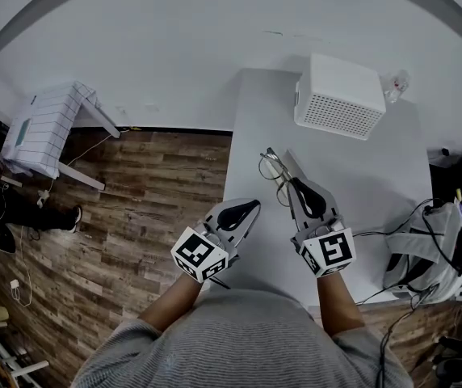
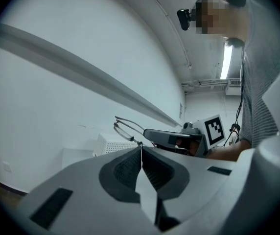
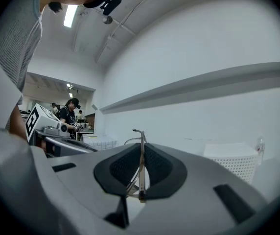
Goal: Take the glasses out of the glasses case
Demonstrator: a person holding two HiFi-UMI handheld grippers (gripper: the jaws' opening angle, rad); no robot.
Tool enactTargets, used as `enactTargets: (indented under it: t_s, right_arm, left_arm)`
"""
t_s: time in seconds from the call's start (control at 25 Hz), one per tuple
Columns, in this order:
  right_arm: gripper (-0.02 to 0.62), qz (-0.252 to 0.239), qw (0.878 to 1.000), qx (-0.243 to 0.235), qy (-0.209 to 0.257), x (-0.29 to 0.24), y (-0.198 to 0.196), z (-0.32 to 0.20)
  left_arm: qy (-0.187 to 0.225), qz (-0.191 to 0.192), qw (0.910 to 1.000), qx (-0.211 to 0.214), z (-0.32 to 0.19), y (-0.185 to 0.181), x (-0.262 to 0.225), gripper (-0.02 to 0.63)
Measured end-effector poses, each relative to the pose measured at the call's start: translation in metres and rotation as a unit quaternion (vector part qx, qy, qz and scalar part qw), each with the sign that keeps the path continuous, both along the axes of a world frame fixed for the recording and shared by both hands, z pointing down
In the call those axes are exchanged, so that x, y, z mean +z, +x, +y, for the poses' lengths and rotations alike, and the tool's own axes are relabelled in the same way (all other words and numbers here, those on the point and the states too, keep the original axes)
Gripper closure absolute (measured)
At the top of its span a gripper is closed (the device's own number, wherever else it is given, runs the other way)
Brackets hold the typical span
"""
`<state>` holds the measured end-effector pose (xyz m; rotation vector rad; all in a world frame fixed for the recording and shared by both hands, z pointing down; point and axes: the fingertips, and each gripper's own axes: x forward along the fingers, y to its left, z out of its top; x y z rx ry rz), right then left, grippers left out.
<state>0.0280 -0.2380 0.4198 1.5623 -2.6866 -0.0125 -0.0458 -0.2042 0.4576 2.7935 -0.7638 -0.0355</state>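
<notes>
1. The tabletop (image 1: 376,176) is white and mostly bare on its near part. That open patch looks like the sensible place to lay the glasses, well in from the left edge.
2. The box (image 1: 340,95), white with a perforated wall, stands at the far end, well apart from both tools. It needs no attention beyond staying clear of it.
3. The right tool (image 1: 294,183) is pinching the glasses, its pads pressed on one thin metal temple that runs up between them. With so slim a hold the frame can probably swing or slip, so travel should be slow, with a firm pinch and no wrist twist.
4. The left tool (image 1: 245,210) is pressed together on nothing, beside the right one and not touching the glasses. No case shows in any view, so it has nothing to steady here.
5. The glasses (image 1: 274,170), wire-framed, stick out past the right tool's tip and seem to be lifted off the tabletop, apparently already out of the case. Lower them until the frame rests, and only then ease the pads apart.
</notes>
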Motion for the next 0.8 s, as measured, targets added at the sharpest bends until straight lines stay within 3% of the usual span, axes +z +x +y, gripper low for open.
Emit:
enactTargets:
  t_s: [0.36,0.8]
  right_arm:
    - [0.563,-0.013,1.0,-0.021,0.013,-0.018,-0.007,0.033]
    - [0.563,-0.021,0.999,-0.027,0.018,-0.024,-0.011,0.038]
  left_arm:
    - [0.007,-0.003,1.0,0.005,0.009,0.003,-0.004,0.592]
    - [0.008,-0.002,1.0,0.003,0.012,0.0,-0.005,0.592]
